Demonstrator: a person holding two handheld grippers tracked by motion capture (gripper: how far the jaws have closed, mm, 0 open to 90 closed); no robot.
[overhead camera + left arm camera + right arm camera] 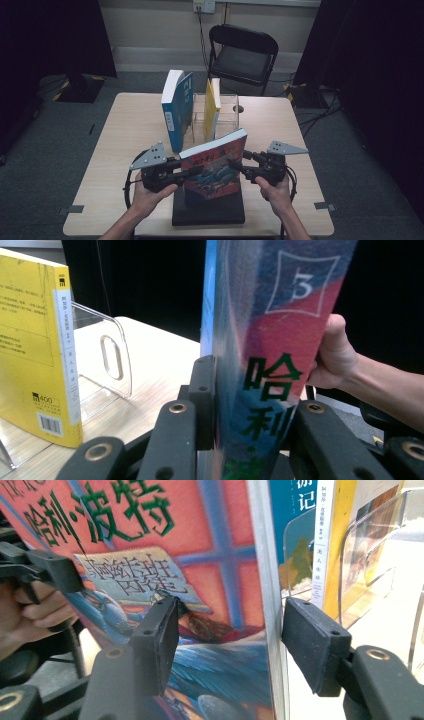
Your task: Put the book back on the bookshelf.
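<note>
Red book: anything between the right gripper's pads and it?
Nothing visible. The right gripper straddles the red book's edge: one pad sits on the cover, the other stands off it with bare air between. The left gripper clamps the opposite edge.

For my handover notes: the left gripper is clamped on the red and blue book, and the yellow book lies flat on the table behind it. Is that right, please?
Not quite. The yellow book does not lie flat: it stands upright in the clear plastic stand, as the high view shows. The left gripper is indeed clamped on the red and blue book.
</note>
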